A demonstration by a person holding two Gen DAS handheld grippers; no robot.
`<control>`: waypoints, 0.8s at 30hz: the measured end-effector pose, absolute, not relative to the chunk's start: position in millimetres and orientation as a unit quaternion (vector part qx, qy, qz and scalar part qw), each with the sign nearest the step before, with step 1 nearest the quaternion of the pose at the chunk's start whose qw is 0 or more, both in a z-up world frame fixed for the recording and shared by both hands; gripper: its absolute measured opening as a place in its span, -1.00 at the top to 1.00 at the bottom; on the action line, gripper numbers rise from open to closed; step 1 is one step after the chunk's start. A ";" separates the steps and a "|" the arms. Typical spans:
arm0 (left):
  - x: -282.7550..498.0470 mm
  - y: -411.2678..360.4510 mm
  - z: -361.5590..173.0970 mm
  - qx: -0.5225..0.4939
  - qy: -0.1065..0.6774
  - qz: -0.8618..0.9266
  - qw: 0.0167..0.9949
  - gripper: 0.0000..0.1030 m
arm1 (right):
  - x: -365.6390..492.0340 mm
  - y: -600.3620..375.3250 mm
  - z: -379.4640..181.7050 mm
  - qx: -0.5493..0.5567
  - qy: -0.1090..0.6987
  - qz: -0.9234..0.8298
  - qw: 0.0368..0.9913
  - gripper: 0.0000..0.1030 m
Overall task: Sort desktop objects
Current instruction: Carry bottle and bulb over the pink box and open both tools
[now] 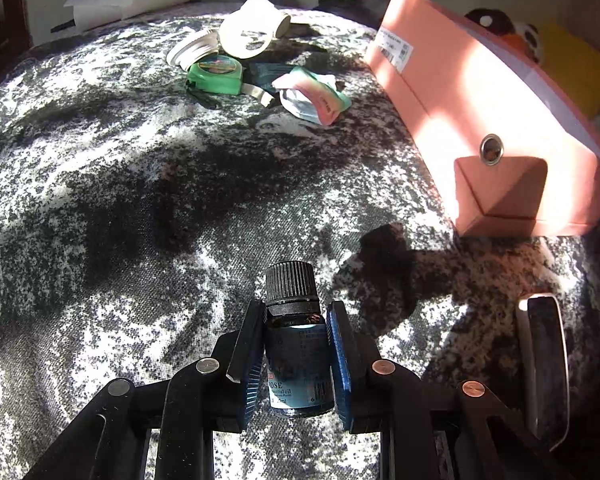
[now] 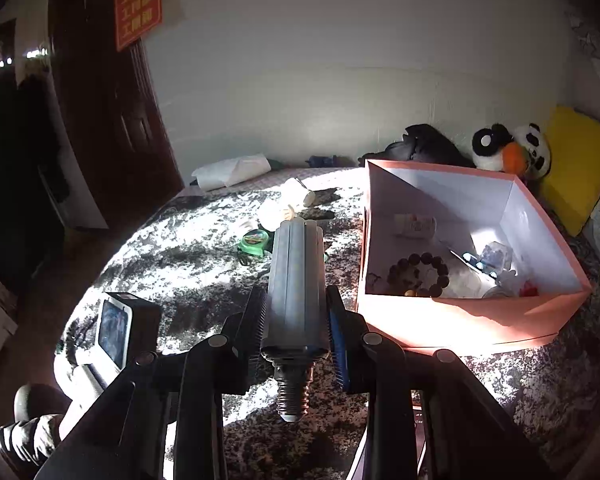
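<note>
My left gripper [image 1: 296,320] is shut on a small dark essential-oil bottle [image 1: 298,360] with a black ribbed cap, held low over the mottled grey cloth. My right gripper [image 2: 296,308] is shut on a grey ribbed cylinder [image 2: 296,280] with a threaded metal stud at its near end, held above the table left of the pink box [image 2: 460,320]. The box [image 1: 480,120] is open and holds a bead bracelet [image 2: 420,274], a small white jar [image 2: 414,226] and several other small items.
On the far cloth lie a green tape measure [image 1: 216,74], a white lid [image 1: 192,48], a white cup [image 1: 256,26] and pastel packets [image 1: 316,96]. A phone-like device [image 1: 544,360] lies at right. Plush toys [image 2: 512,148] and a yellow cushion [image 2: 580,160] sit behind the box.
</note>
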State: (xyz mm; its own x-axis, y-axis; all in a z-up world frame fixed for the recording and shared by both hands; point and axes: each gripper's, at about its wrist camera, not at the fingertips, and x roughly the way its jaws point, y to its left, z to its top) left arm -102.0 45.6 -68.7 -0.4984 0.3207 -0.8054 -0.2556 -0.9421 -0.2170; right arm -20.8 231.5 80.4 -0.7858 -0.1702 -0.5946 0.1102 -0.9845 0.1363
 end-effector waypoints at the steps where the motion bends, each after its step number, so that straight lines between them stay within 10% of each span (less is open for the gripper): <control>1: -99.0 45.4 -57.3 -0.464 -0.035 0.869 0.171 0.53 | -19.6 232.3 82.1 0.316 -0.048 -0.945 0.074 0.40; 24: -137.1 205.1 127.2 -0.304 0.026 0.897 0.320 0.52 | 1.6 335.8 150.4 0.217 -0.042 -0.974 -0.046 0.40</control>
State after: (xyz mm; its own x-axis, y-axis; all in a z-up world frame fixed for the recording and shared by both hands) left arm -137.1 205.1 127.2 -0.6102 0.5582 -0.5623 -0.5900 -0.7938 -0.1478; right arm 1.6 335.8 150.4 -0.9011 0.0724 -0.4275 -0.1087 -0.9922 0.0611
